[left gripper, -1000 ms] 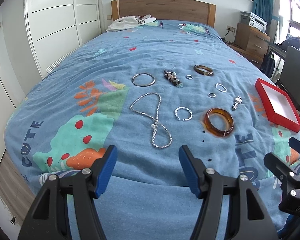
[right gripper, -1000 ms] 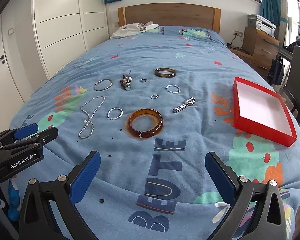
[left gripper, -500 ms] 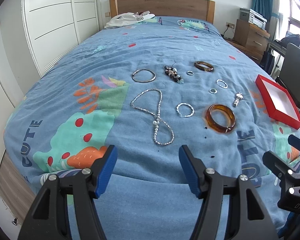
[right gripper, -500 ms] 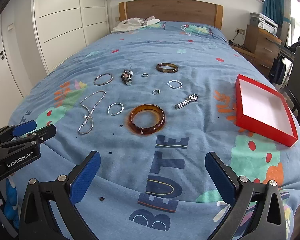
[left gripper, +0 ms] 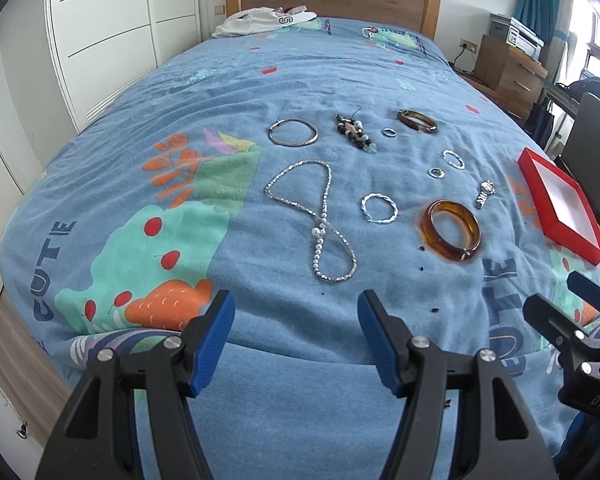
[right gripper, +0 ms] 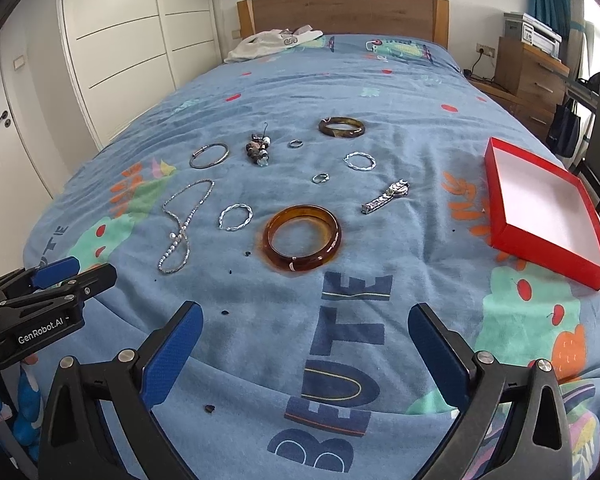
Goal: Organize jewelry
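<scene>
Jewelry lies spread on a blue bedspread [right gripper: 340,80]. A large amber bangle [right gripper: 302,237] lies nearest my right gripper [right gripper: 305,338], which is open and empty. A silver bead necklace [left gripper: 317,220] lies ahead of my left gripper [left gripper: 296,322], also open and empty. A twisted silver bracelet [left gripper: 379,209], a thin silver bangle [left gripper: 293,132], a bead charm [left gripper: 354,133], a brown bangle [right gripper: 341,126], two small rings and a watch [right gripper: 386,198] lie beyond. An empty red box [right gripper: 544,210] sits at the right.
A white garment [right gripper: 272,42] lies by the wooden headboard. White wardrobe doors [right gripper: 120,40] stand left of the bed. A wooden dresser [right gripper: 534,76] and a dark chair [left gripper: 592,140] stand to the right. Small dark specks dot the bedspread near the amber bangle.
Both grippers have tilted and edged slightly forward over the bed, so the jewelry sits a little lower in both views. Nothing was grasped or moved.
</scene>
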{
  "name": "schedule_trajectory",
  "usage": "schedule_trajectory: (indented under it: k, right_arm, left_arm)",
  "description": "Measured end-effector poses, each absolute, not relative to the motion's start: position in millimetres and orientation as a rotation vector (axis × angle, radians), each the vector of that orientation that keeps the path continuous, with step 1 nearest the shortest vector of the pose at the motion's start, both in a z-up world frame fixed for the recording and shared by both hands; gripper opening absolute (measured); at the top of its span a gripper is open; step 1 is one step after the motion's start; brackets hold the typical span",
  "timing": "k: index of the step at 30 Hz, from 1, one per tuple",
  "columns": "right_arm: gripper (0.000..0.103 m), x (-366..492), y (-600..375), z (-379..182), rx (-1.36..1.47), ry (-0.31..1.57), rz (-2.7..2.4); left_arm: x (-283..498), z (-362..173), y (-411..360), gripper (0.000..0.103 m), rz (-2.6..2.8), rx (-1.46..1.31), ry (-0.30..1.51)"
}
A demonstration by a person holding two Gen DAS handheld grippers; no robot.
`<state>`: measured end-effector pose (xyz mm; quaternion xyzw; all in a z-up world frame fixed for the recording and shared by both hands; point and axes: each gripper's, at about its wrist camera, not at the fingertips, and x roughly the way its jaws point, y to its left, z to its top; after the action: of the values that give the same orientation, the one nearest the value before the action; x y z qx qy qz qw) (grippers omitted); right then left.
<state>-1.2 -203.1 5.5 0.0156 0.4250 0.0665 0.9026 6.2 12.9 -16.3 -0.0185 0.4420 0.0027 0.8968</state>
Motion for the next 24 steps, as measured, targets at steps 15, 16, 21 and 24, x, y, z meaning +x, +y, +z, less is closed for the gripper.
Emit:
schedule_trajectory:
  k: [15, 16, 21, 24]
  right_arm:
    - [0.094, 21.4, -217.4, -11.8, 0.084, 0.901, 0.164]
    - [0.092, 22.6, -218.1, -12.8, 0.084, 0.902, 0.167]
    - [0.089, 28.5, -220.6, -17.8, 0.084, 0.904, 0.194]
    - [0.088, 30.8, -223.0, -19.3, 0.092, 0.902, 0.209]
  left_arm:
    - [26.8, -16.0, 6.0, 0.062, 0.009, -0.027, 0.926]
    - [27.5, -16.8, 4.3, 0.062, 0.006, -0.022, 0.928]
    - [30.4, -18.8, 0.3, 0.062, -0.008, -0.024, 0.931]
    - [32.5, -20.3, -0.7, 0.062, -0.008, -0.026, 0.936]
